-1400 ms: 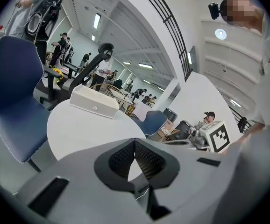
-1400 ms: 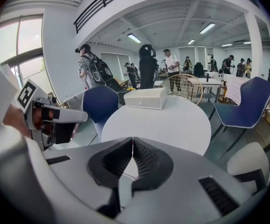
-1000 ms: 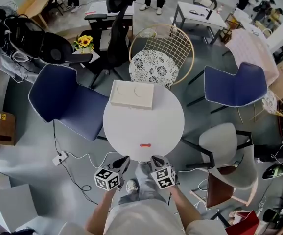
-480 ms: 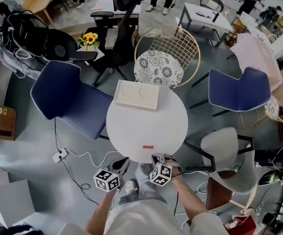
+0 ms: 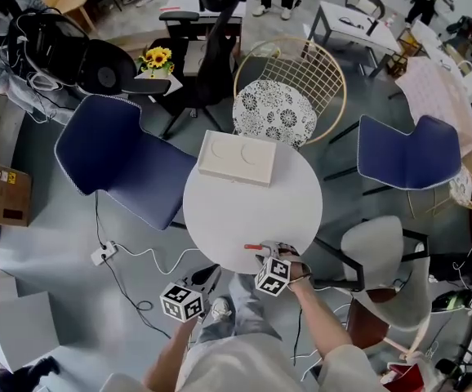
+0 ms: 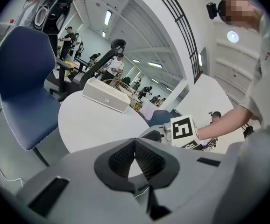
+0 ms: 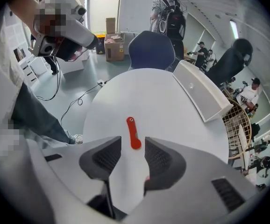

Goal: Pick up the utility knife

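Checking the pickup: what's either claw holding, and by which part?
Nothing. The right claw is opening, the utility knife lying loose at its tips; the left claw is shut, empty.

Open office, grey floor (image 5: 40,243), many chairs
Ahead of the left claw (image 5: 206,273) a round white table (image 5: 244,207); a blue chair (image 5: 113,162) ahead-left of the claw, a gold wire chair (image 5: 301,68) far beyond, a pale chair (image 5: 375,243) to its right

table (image 5: 236,211) top – white, smooth, matt. utility knife (image 7: 133,133): red, plastic-looking, slight sheen. box (image 5: 238,157) on the far side: off-white, matt. left blue chair (image 5: 113,162): woven cloth, stitched edge. far chair (image 5: 305,68) – gold metal wire, printed cloth cushion (image 5: 275,113). left gripper (image 6: 135,146) shell: grey matt plastic; pads (image 6: 120,158) black, finely ribbed.
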